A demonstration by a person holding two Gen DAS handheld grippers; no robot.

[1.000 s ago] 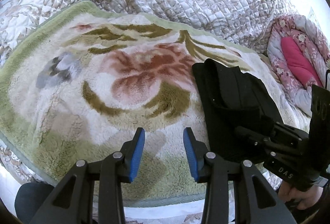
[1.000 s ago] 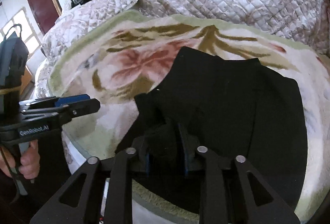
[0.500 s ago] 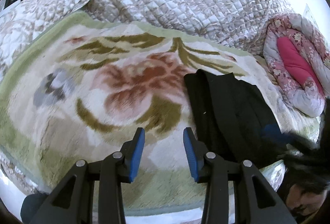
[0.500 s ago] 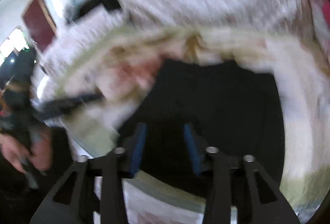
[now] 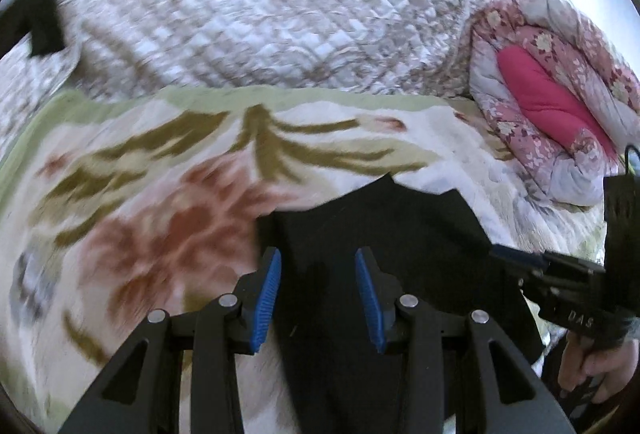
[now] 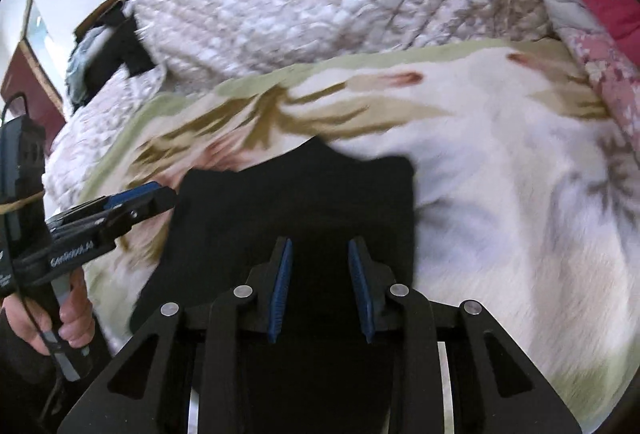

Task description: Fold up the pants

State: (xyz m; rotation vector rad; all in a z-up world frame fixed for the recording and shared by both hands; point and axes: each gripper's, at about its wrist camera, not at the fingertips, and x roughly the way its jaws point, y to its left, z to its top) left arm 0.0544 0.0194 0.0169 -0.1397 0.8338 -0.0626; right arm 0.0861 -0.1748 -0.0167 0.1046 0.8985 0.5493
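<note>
The black pants (image 5: 384,230) lie folded into a compact dark block on the floral fleece blanket (image 5: 152,218), and both tools hang over them with nothing between their fingers. In the left wrist view the left gripper (image 5: 318,298) has its jaws spread wide and empty; the pants fill the gap between the blue pads (image 5: 266,298) and run on ahead of them, with the cloth's left edge just beside the left-hand pad and the blanket's red flower print beyond it. The far edge of the pants shows a shallow notch and a peak — the blanket's pale ground starts right past it. In the right wrist view the right gripper (image 6: 320,290) also has its jaws parted and holds nothing, the gap looking slightly narrower than the other tool's; the pants (image 6: 296,206) lie beneath and ahead of its fingertips, their right edge just outside the right-hand pad. Each tool shows at the other's side, near a front corner of the cloth. Behind the blanket rises a quilted bedspread (image 5: 256,6), and ahead to the right of the jaws sits a rolled pink floral quilt (image 5: 556,102).
</note>
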